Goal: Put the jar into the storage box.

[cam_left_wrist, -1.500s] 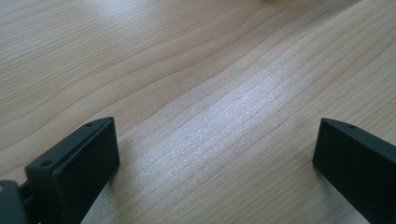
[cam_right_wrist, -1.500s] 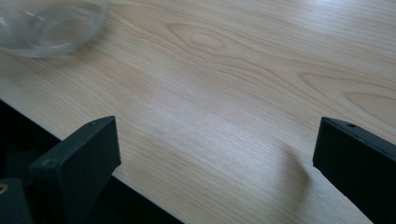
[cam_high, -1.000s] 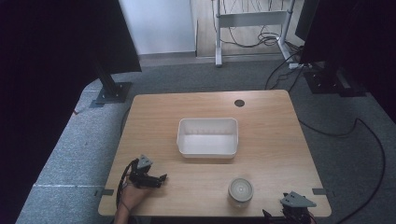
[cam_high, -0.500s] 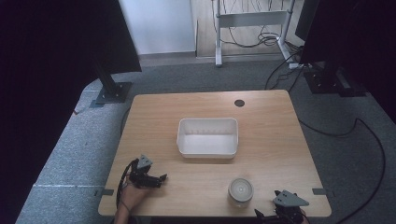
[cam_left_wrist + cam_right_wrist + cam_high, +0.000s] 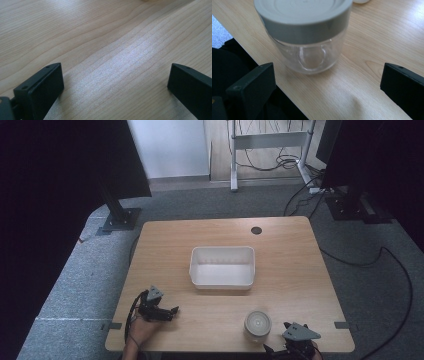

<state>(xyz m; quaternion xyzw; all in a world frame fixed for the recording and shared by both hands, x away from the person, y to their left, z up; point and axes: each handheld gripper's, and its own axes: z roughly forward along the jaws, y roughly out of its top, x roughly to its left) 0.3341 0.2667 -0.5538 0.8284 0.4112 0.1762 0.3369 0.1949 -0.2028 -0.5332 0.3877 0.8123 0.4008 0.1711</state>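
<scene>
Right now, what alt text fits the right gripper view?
A clear glass jar with a grey lid stands near the wooden table's edge, just ahead of the right gripper, whose black jaws are wide open.

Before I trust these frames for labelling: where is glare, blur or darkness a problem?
High view: both side margins are almost black. Left gripper view: a pale sheen of glare crosses the table. Right gripper view: the jar is close and slightly soft; its lid top is cut off.
</scene>
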